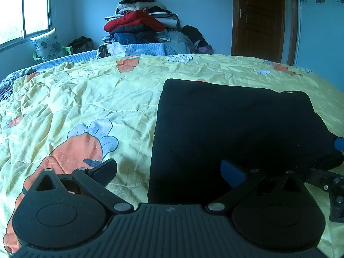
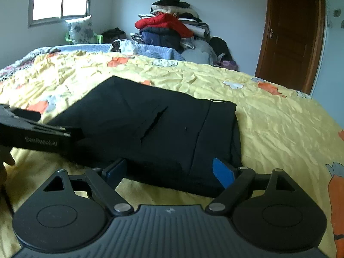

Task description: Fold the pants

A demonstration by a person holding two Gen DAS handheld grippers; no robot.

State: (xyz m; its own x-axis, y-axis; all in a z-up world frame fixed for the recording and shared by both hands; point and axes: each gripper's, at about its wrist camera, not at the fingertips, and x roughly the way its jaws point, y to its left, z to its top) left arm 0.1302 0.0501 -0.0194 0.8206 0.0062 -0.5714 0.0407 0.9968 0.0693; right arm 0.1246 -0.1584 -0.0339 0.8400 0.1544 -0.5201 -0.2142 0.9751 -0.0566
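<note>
The black pants (image 1: 236, 129) lie folded into a thick rectangle on the yellow bedspread (image 1: 86, 107). My left gripper (image 1: 167, 167) stands wide open at the bundle's near left corner, one finger over the spread and the other over the cloth, with nothing pinched. In the right wrist view the pants (image 2: 161, 129) show a waistband on the right and a pocket slit. My right gripper (image 2: 168, 167) is open too. Its blue pads (image 2: 222, 172) straddle the near edge without pressing on it. One blue pad (image 1: 339, 144) of it shows at the right edge of the left wrist view.
A tall heap of clothes (image 1: 137, 23) rises against the far wall beyond the bed. A brown door (image 1: 260, 17) stands at the back right, a window (image 1: 23, 10) at the back left. A person's hand (image 2: 6, 161) holds the left gripper's body.
</note>
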